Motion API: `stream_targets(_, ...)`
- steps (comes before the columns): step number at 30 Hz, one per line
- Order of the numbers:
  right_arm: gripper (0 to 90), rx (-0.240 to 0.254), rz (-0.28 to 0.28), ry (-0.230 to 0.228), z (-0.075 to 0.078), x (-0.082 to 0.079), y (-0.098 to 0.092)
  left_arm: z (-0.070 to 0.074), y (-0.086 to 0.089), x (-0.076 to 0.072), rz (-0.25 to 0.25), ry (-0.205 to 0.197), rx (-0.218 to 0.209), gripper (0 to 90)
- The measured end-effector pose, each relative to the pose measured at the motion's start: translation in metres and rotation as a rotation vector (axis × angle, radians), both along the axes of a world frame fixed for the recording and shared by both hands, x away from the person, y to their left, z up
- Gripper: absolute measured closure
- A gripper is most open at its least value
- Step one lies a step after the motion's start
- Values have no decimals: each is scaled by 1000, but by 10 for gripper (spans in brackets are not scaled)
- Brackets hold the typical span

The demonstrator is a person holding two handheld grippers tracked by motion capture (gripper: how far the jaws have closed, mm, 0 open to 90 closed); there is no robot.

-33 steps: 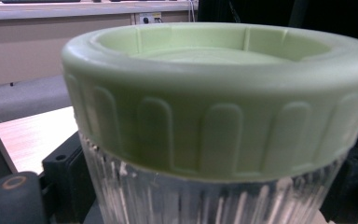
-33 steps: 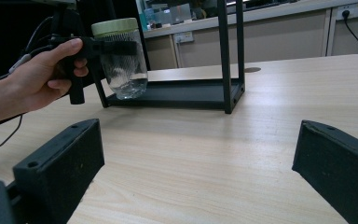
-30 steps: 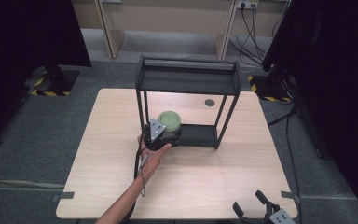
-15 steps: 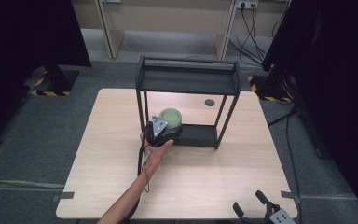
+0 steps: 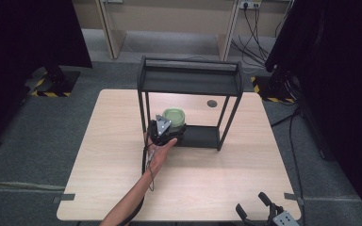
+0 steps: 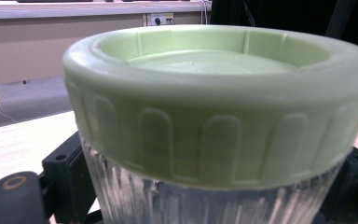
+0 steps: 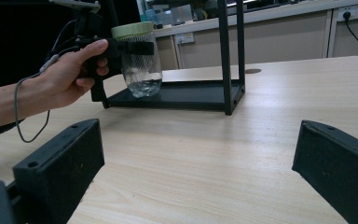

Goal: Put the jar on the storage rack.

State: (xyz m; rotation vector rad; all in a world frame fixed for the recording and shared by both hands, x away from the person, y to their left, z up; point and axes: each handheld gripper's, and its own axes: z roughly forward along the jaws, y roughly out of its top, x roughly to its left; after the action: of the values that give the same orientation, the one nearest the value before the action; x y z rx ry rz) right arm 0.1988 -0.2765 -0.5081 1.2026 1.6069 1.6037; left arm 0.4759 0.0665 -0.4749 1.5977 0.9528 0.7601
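Left gripper (image 5: 166,128) clamped one ribbed clear glass jar with pale green lid (image 5: 174,116) on one black metal shelf rack (image 5: 191,81); right gripper (image 5: 259,207), at five o'clock, gaped.

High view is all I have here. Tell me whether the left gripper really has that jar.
Observer: Yes. In the left gripper view the jaws sit on both sides of the jar, just under its green lid.
Operator: Report the jar's body.
Observer: Clear ribbed glass, and in the right gripper view its base sits at the lower shelf of the black rack.
Operator: Give me the right gripper's state.
Observer: The right gripper is open, low over the table, with nothing between its jaws.
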Motion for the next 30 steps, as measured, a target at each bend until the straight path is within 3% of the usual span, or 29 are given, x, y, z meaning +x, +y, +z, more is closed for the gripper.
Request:
stream_targets(15,20,4,2,3,0,0,0,-6,0,7,12,-2,-15,114)
stream_targets(25,20,4,5,1,0,0,0,-5,-1,8,13,1,2,109)
stream_targets(30,23,3,7,0,0,0,0,-2,0,7,19,5,4,53)
